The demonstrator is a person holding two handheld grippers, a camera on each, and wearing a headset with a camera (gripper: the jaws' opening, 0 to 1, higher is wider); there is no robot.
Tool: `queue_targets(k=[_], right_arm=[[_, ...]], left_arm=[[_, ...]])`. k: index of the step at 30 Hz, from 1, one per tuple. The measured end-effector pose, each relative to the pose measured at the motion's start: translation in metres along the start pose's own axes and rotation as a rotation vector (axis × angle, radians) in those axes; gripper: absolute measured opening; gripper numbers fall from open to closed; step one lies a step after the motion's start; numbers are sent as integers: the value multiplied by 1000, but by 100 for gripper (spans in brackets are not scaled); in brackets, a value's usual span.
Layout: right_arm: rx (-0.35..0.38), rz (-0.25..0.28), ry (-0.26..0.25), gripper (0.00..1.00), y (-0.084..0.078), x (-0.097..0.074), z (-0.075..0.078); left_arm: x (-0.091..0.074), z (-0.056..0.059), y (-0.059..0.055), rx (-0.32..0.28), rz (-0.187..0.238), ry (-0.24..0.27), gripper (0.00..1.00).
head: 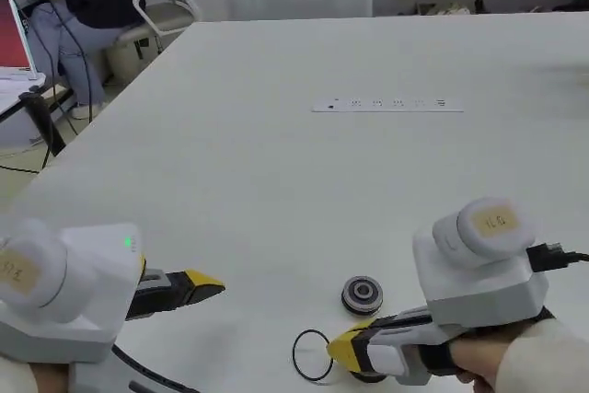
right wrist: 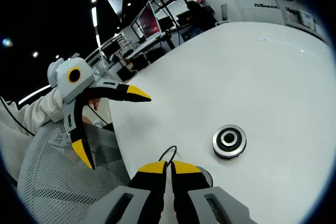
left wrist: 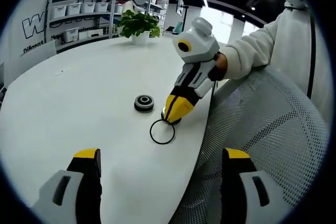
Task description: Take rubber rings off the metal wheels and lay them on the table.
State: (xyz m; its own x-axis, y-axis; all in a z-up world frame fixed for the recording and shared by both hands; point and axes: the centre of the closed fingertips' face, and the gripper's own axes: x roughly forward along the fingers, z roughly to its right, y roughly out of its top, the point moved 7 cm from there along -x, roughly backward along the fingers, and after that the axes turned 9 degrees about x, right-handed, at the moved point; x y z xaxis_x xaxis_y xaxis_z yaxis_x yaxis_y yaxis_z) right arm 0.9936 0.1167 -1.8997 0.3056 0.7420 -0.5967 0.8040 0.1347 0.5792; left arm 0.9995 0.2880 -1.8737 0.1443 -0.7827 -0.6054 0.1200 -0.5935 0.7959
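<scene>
One rubber ring (head: 294,353) already lies flat and loose on the white table (head: 276,181), so at least one removal looks done. Touching the ring's edge is the right gripper (head: 342,347), its jaws pressed together. Whether they pinch the ring or merely rest against it cannot be told. Just beside the ring, tucked under those tips, sits a metal wheel (right wrist: 205,174), mostly hidden and probably the one this ring came from. A second wheel (head: 362,294) stands a little beyond the ring, apart from it. Its dark outer band suggests its rubber is still on, so that one is left. Farther out from the ring, the left gripper (left wrist: 161,156) hovers with jaws spread wide, holding nothing. Well beyond the ring lies a power strip (head: 386,104).
</scene>
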Motion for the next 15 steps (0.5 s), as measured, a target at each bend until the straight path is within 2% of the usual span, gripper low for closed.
queue_targets(k=[3,9,15], right_arm=[[-20,2,-8,6,1,0,0],[-60,-2,-30,9,2,-2,2],[-83,39,-38,10,12,-10,2]], left_arm=[[0,0,0,0,-5,-1,94],[0,0,0,-1,0,-2,94],[-1,-1,3,-6,20,10,93]])
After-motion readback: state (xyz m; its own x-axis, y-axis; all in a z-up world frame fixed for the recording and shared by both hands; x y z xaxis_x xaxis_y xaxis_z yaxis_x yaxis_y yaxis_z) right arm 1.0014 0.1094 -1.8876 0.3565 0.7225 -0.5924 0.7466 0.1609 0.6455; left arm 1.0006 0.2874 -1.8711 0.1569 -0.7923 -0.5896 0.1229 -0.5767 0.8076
